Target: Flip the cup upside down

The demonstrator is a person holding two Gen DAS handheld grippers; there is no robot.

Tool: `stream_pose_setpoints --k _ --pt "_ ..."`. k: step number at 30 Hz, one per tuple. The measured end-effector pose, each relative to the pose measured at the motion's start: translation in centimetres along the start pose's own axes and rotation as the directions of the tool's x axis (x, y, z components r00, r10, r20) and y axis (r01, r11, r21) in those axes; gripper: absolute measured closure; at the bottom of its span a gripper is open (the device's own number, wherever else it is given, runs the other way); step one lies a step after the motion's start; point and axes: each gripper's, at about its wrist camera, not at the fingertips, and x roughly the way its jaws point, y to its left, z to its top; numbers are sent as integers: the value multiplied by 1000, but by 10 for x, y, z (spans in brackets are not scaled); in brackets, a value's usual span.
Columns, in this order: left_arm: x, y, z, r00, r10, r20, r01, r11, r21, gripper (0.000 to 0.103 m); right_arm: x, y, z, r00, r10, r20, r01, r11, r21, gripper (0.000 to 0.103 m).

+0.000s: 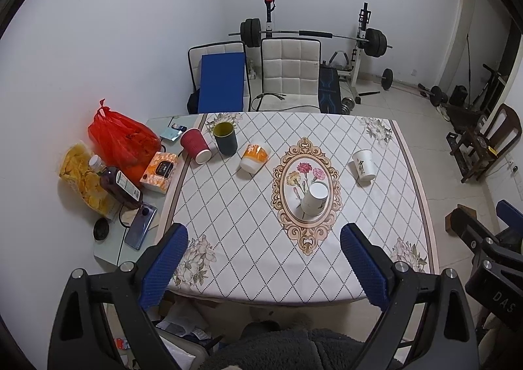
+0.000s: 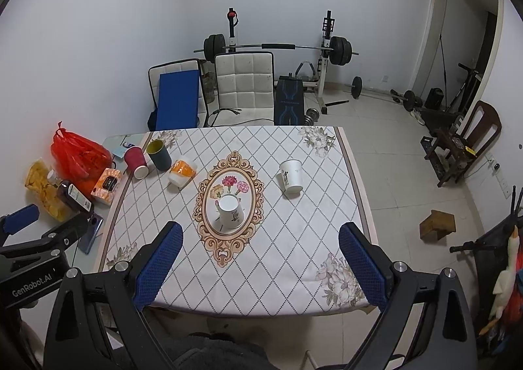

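Observation:
Several cups stand on a table with a diamond-pattern cloth (image 1: 248, 239) (image 2: 281, 259). A white paper cup (image 1: 314, 198) (image 2: 231, 210) stands upside down on the oval flower print at the centre. Another white paper cup (image 1: 363, 165) (image 2: 290, 174) stands upside down at the right. An orange and white cup (image 1: 253, 157) (image 2: 182, 172) and a red cup (image 1: 195, 145) (image 2: 137, 161) are upside down at the left. A dark cup with yellow inside (image 1: 225, 138) (image 2: 159, 154) stands upright. My left gripper (image 1: 264, 241) and right gripper (image 2: 261, 237) are open and empty, held above the near table edge.
Left of the cloth lie a red bag (image 1: 121, 141), a chips bag (image 1: 83, 180), a bottle (image 1: 117, 185), a tissue box (image 1: 160, 171) and a phone (image 1: 141, 226). Two chairs (image 1: 289, 72) and a barbell rack (image 1: 362, 40) stand behind the table. A wooden chair (image 2: 464, 144) stands at right.

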Motion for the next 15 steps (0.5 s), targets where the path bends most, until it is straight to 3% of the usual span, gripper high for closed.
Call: stream_pose_setpoints --k 15 --pt "-1 -2 -3 1000 5 3 -5 1000 -14 7 2 -3 -4 1000 13 -5 -13 1000 -4 5"
